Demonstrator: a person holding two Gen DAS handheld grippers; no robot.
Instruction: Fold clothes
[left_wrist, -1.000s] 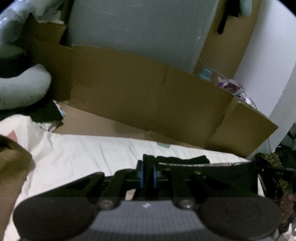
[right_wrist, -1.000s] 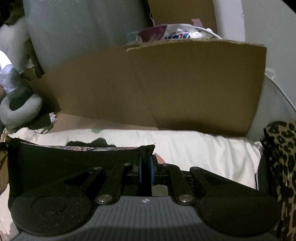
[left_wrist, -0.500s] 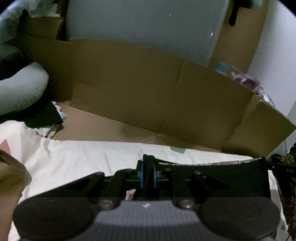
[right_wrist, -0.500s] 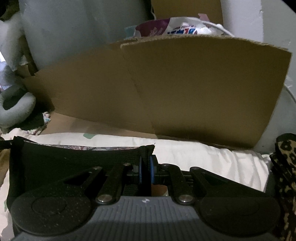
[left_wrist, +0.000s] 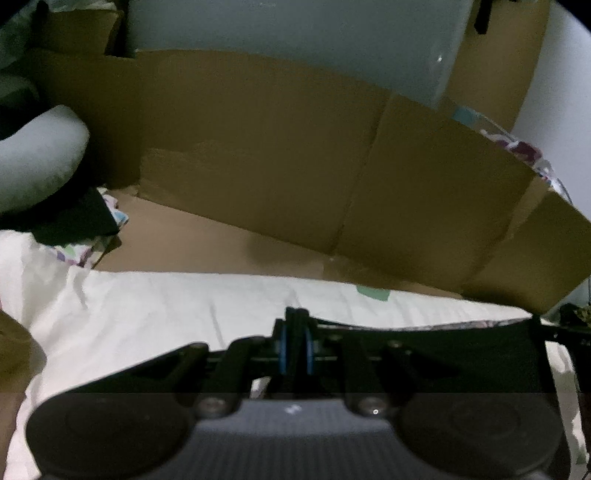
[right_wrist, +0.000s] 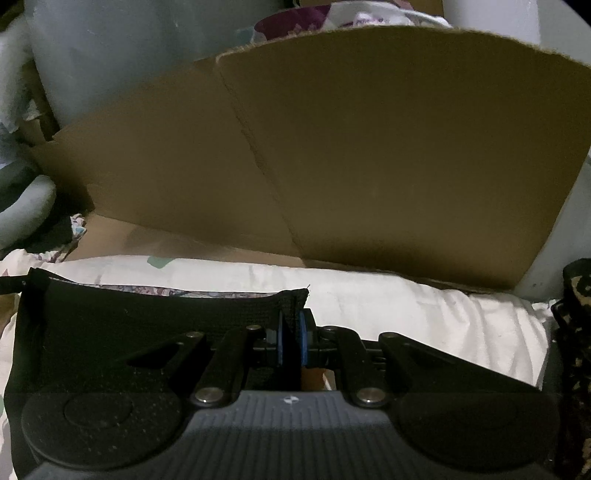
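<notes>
Both hand-held grippers are clamped on the black garment (right_wrist: 147, 325): the left hand-held gripper (left_wrist: 295, 341) pinches one top corner, the right hand-held gripper (right_wrist: 291, 338) the other. It's stretched between them over the white bedsheet (left_wrist: 166, 302), cardboard (right_wrist: 369, 147) standing behind.

Cardboard wall (right_wrist: 369, 147) blocks ahead; white bedding (left_wrist: 166, 302) open

Each camera sits just behind its own tool, looking forward and down along the fingers, close above the white bedding (left_wrist: 155, 306). Both face the cardboard wall (right_wrist: 369, 147), the left view angled toward its left half, the right view nearer its right panel. Both share the black garment (right_wrist: 147, 314), seemingly stretched between them.
</notes>
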